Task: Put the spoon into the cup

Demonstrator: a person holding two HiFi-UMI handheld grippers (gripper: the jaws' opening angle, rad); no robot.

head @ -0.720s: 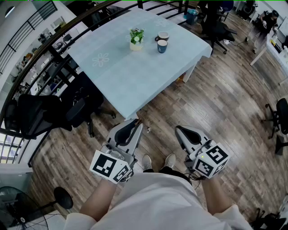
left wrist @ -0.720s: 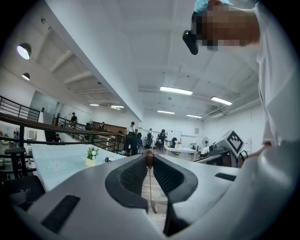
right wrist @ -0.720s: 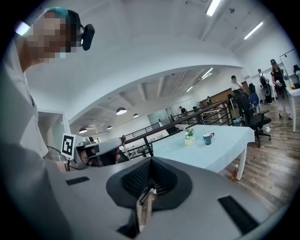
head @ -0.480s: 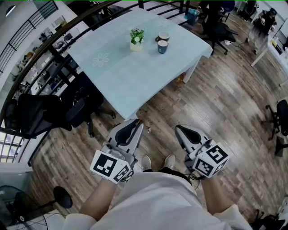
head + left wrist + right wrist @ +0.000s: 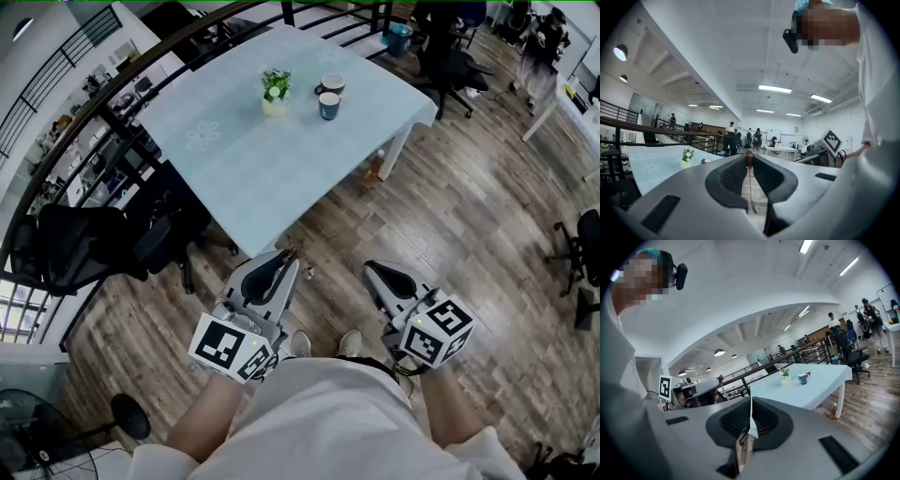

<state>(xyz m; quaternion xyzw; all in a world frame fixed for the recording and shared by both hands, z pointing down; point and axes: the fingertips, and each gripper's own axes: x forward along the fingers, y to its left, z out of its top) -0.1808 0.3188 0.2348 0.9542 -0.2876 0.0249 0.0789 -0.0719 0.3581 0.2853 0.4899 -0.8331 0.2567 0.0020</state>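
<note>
In the head view my left gripper [image 5: 288, 259] is held level over the wooden floor, short of the table's near corner. It is shut on a thin spoon [image 5: 749, 160] whose brown end shows at the jaw tips, with the metal stem running back between the pads. My right gripper [image 5: 371, 270] is beside it, shut, with nothing between its jaws [image 5: 750, 402]. A blue cup [image 5: 329, 106] stands far off on the pale blue table [image 5: 272, 178], with a second, white cup [image 5: 331, 85] just behind it. The blue cup [image 5: 802, 378] also shows in the right gripper view.
A small potted plant [image 5: 275, 91] stands left of the cups. A bottle [image 5: 378, 165] sits on the floor by the table leg. Black office chairs [image 5: 89, 246] and a dark railing [image 5: 112, 103] line the left side. Another chair [image 5: 452, 62] stands beyond the table.
The table with its cups and plant has shifted slightly left in the head view. Both grippers keep their places and their jaws look the same.
</note>
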